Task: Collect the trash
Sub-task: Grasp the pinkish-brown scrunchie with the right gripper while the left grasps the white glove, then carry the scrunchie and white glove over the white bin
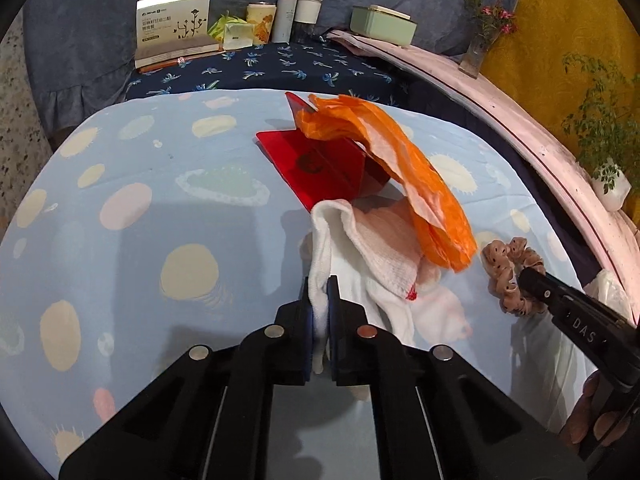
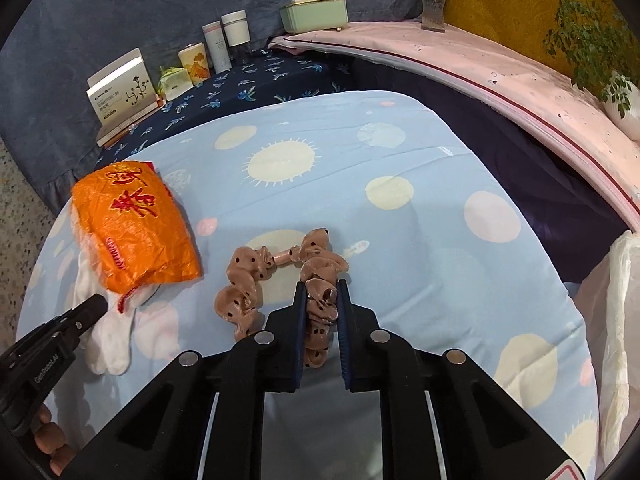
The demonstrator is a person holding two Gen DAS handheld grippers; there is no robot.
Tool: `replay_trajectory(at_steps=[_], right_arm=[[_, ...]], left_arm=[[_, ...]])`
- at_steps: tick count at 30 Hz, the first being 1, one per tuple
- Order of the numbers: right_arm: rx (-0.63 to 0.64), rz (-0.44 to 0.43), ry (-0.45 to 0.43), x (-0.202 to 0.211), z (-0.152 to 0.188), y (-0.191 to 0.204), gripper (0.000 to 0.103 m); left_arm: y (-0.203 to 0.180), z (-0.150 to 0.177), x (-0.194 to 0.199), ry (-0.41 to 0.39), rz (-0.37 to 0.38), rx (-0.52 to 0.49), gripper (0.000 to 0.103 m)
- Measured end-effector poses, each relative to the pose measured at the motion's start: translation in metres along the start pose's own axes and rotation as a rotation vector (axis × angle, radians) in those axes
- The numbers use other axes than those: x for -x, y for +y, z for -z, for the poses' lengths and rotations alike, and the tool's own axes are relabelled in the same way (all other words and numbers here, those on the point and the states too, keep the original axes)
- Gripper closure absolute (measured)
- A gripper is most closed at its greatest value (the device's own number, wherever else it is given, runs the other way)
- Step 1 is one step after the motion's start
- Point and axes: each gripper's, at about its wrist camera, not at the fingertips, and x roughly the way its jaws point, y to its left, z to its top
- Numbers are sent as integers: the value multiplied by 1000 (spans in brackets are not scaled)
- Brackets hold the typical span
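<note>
Brown scrunchie [image 2: 280, 280] sits pinched in right gripper [image 2: 322, 286]; left gripper [image 1: 319, 282] clamps white cloth [image 1: 360, 264]. Lifting may drag the orange bag [image 1: 400, 172] ahead.

scrunchie [image 2: 280, 280]: soft dotted cloth | orange bag [image 2: 136, 228]: crinkly glossy plastic | towel [image 1: 360, 264]: white terry

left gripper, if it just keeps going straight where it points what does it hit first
The left gripper is already shut on the white cloth. Pushed straight on, it would likely bunch that cloth into the orange bag and the red stand behind it; depth is unclear.
</note>
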Motion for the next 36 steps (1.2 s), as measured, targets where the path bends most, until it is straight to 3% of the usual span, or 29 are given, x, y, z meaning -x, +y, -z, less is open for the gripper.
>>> replay_trajectory(at_steps=[9, 18, 36], right_arm=[[-24, -17, -78, 58, 4, -13, 90], [-59, -12, -163, 114, 2, -38, 90], [-190, 56, -296, 203, 16, -145, 90]], left_arm=[[-15, 11, 42, -25, 27, 2, 98], [-54, 9, 91, -90, 59, -59, 98], [-208, 18, 149, -158, 208, -285, 98]])
